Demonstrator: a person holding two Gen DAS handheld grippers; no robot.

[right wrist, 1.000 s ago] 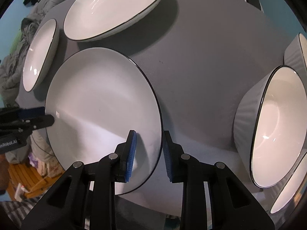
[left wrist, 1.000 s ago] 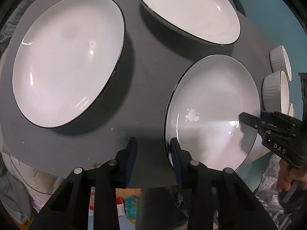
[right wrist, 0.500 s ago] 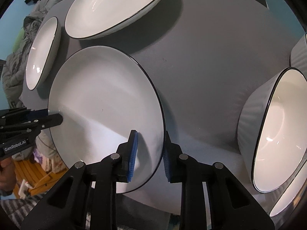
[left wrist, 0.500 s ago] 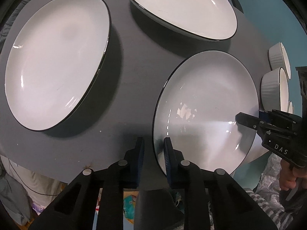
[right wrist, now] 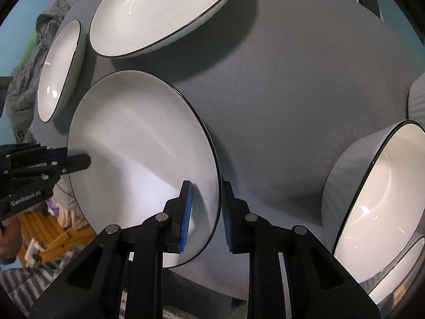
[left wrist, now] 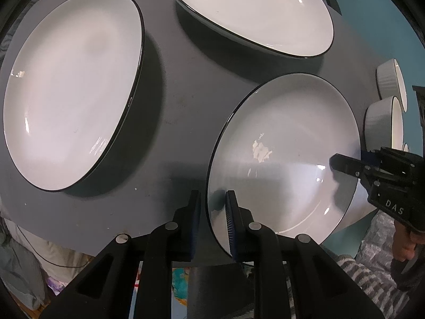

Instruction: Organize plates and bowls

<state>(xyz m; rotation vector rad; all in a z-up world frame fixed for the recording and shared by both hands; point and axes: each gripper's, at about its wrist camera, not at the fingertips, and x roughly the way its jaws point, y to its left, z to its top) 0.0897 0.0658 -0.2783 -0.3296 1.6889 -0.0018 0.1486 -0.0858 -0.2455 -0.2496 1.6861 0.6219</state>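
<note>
Left wrist view: left gripper [left wrist: 212,212] and right gripper [right wrist: 206,207] both clamp plate [left wrist: 287,146] rim

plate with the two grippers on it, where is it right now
The plate sits at the table's near edge, clamped between the left gripper and right gripper, bowls to its right.

Both grippers [left wrist: 212,220] [right wrist: 205,212] apparently clamped, pointing down.

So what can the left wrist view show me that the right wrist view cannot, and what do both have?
Only the left wrist view shows the left plate whole, and two ribbed bowls seen small from outside.

Only the right wrist view shows a bowl close up, with its white inside.

Both show the near plate, with the left gripper shut on one edge and the right gripper on the opposite edge, plus the far plate and grey table.
</note>
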